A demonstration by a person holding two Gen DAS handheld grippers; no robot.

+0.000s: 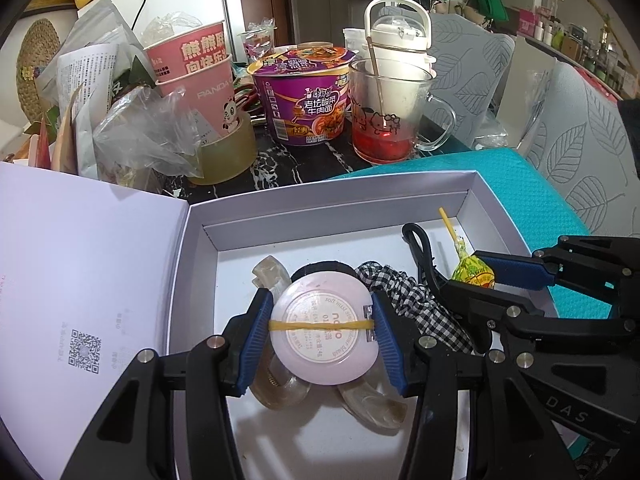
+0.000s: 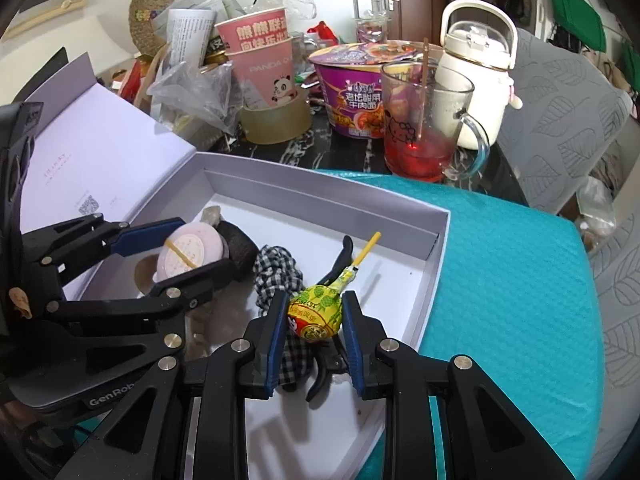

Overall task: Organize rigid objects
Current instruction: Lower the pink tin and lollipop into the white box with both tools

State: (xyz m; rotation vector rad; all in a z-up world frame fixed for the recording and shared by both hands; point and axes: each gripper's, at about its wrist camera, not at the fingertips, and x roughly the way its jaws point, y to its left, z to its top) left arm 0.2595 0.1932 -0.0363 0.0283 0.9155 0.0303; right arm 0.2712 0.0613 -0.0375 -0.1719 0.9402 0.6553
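My left gripper [image 1: 322,330] is shut on a round pink compact [image 1: 324,328] with a yellow rubber band across it, held just above the floor of an open white box [image 1: 320,204]. My right gripper [image 2: 314,322] is shut on a yellow wrapped lollipop [image 2: 314,316] with a yellow stick, over the right part of the same box [image 2: 436,280]. In the box lie a checked black-and-white scrunchie [image 1: 404,292], a black clip [image 1: 420,248] and clear hair claws [image 1: 272,272]. In the right wrist view the left gripper [image 2: 188,252] with the compact [image 2: 188,254] shows at left.
The box's lid [image 1: 80,280] stands open to the left. The box rests on a teal padded mat [image 2: 512,280]. Behind it are a glass mug with red liquid [image 1: 386,112], a purple noodle bowl [image 1: 306,96], a tape roll [image 1: 228,156], pink paper cups [image 1: 196,76], plastic bags and a white kettle [image 1: 400,36].
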